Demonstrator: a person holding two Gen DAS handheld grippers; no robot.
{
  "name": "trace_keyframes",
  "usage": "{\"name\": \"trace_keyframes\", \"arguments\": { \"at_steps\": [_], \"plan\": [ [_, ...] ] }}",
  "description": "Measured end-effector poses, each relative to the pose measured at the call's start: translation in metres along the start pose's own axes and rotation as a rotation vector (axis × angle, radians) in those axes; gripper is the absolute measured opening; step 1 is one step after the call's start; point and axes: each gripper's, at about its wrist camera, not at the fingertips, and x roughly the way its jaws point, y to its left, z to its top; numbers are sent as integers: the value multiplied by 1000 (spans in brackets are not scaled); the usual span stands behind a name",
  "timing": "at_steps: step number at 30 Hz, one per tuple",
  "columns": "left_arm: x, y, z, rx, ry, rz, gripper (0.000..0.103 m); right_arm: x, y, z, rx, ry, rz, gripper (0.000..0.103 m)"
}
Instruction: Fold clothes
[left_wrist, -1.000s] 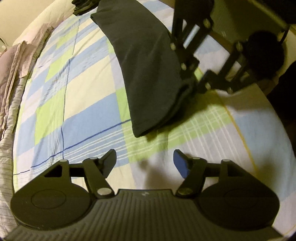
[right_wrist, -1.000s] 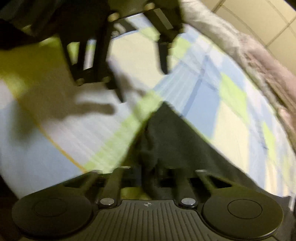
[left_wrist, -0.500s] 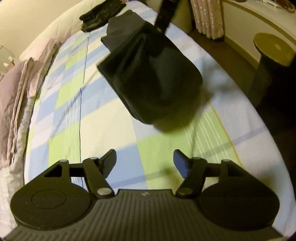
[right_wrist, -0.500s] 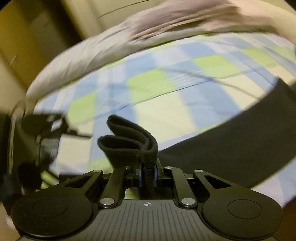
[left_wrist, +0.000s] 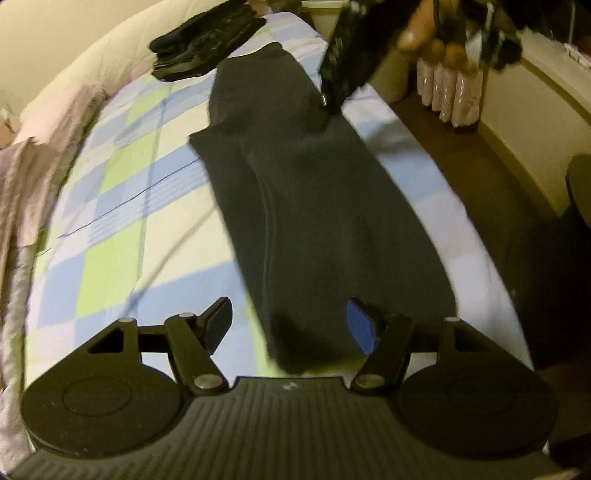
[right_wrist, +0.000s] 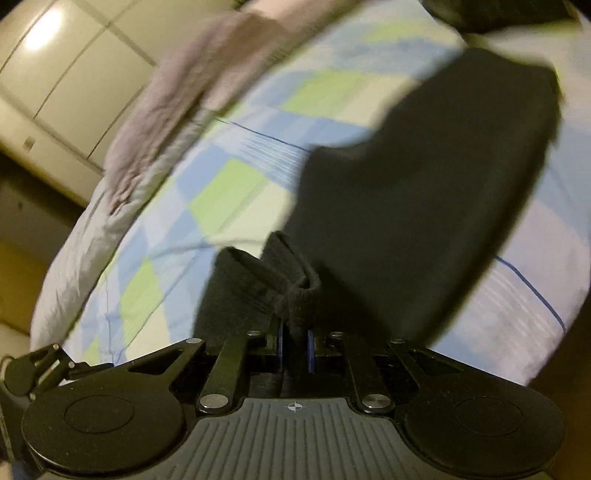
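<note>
A bed covered by a checked sheet (left_wrist: 122, 206) in blue, green and cream fills the area ahead of both grippers. No brand, label or legible writing can be made out on any item; only a small crosshair mark is seen on the right gripper's housing.

One dark garment (left_wrist: 332, 206) is laid lengthwise over the sheet, running from directly between the left gripper's fingers away toward the far end of the bed. Its far end is raised where it is gripped by the right gripper (left_wrist: 325, 101), seen in the left wrist view ahead and slightly right. In the right wrist view, a bunched, rolled edge of the same dark garment (right_wrist: 424, 192) is clamped between the blue pads of the right gripper (right_wrist: 294, 347), whose jaws are narrowed onto the cloth.

One pale crumpled blanket (right_wrist: 177, 92) is bunched along the bed edge, ahead and left of the right gripper.

One stack of dark folded clothes (left_wrist: 207, 37) is placed far ahead and left of the left gripper.

The left gripper (left_wrist: 290, 325) is held wide apart; the near end of the garment lies below its two fingers and is not pinched.
</note>
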Motion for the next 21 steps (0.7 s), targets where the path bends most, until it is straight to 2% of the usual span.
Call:
{"name": "trace_keyframes", "arguments": {
  "at_steps": [4, 7, 10, 11, 13, 14, 16, 19, 21],
  "plan": [
    [32, 8, 33, 4, 27, -37, 65, 14, -33, 11, 46, 59, 43, 11],
    [51, 20, 45, -35, 64, -63, 65, 12, -46, 10, 96, 40, 73, 11],
    [67, 39, 50, -131, 103, -118, 64, 10, -55, 7, 152, 18, 86, 11],
    [72, 46, 51, -167, 115, -140, 64, 8, -56, 7, 171, 9, 82, 14],
    [81, 56, 50, -220, 133, -176, 62, 4, -57, 5, 209, -12, 73, 31],
    [85, 61, 50, -245, 142, -192, 60, -1, -56, 2, 228, -28, 67, 34],
    [93, 69, 50, -284, 156, -241, 54, -8, -53, -4, 259, -46, 76, 37],
    [107, 78, 48, -337, 178, -310, 54, -10, -39, -15, 257, -42, 99, 38],
    [117, 82, 43, -366, 190, -353, 54, -9, -31, -23, 260, -34, 84, 38]
  ]
}}
